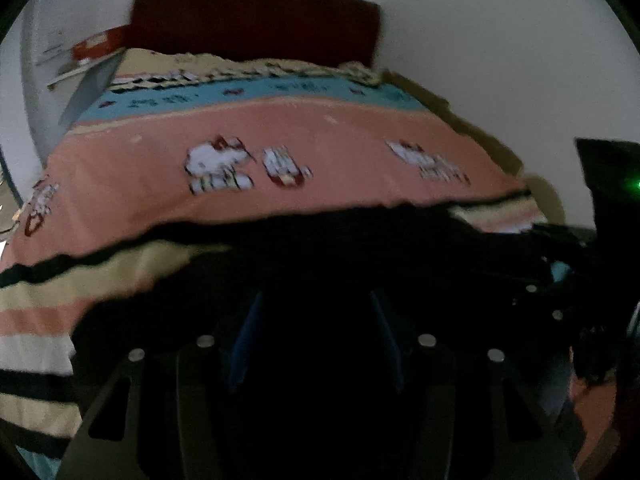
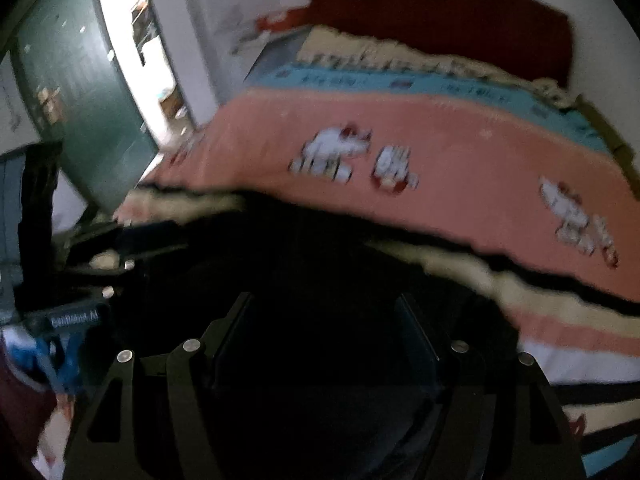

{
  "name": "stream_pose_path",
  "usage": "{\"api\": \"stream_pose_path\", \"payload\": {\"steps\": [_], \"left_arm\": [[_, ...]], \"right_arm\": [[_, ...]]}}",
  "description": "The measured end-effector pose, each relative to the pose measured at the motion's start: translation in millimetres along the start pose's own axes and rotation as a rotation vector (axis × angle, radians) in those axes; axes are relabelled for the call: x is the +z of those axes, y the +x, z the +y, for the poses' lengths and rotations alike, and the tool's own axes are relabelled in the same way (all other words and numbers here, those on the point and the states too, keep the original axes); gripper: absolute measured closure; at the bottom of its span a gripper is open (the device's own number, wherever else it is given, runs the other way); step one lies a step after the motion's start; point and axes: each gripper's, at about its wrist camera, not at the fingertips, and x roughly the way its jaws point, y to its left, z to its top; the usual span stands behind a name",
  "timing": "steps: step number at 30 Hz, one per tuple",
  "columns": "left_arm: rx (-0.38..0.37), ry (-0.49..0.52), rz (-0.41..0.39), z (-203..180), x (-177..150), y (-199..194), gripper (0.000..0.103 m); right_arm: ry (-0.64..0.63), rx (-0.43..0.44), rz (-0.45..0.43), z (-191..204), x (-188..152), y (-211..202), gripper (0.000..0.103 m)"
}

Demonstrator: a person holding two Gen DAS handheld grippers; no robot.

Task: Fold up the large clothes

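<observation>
A white-walled room held a bed (image 1: 280, 136) with a dark red headboard (image 1: 256, 20), covered by a bedspread (image 2: 460, 152) in bands of cream, blue and salmon pink printed with white cartoon figures, then cream, black and white stripes toward the near edge. In the right wrist view a green door (image 2: 80, 92) stood open at the far left beside a bright doorway (image 2: 132, 48), off the bed's left edge. A large black garment (image 1: 340, 248) lay across the near edge of the bed, over the striped bands. The left gripper (image 1: 316, 304) sat over this dark cloth, its blue-edged jaws partly apart; whether it had the fabric pinched could not be told in the dark, blurred view. The right gripper (image 2: 324, 300) stood with its jaws set wider, black cloth between them, grip unclear.
</observation>
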Motion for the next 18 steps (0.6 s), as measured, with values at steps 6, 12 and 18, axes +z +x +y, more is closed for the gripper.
{"api": "stream_pose_path", "payload": {"steps": [6,12,18], "left_arm": [[0.008,0.140,0.003,-41,-57,-36,0.051],[0.095,0.180,0.025,-52,-102,-18,0.043],[0.147,0.176,-0.008,-53,-117,9,0.039]], "right_arm": [[-0.088,0.031,0.061,26,-66,-23,0.033],[-0.022,0.030,0.092,27,-107,-24,0.032],[0.001,-0.016,0.083,22,-138,-2,0.031]]}}
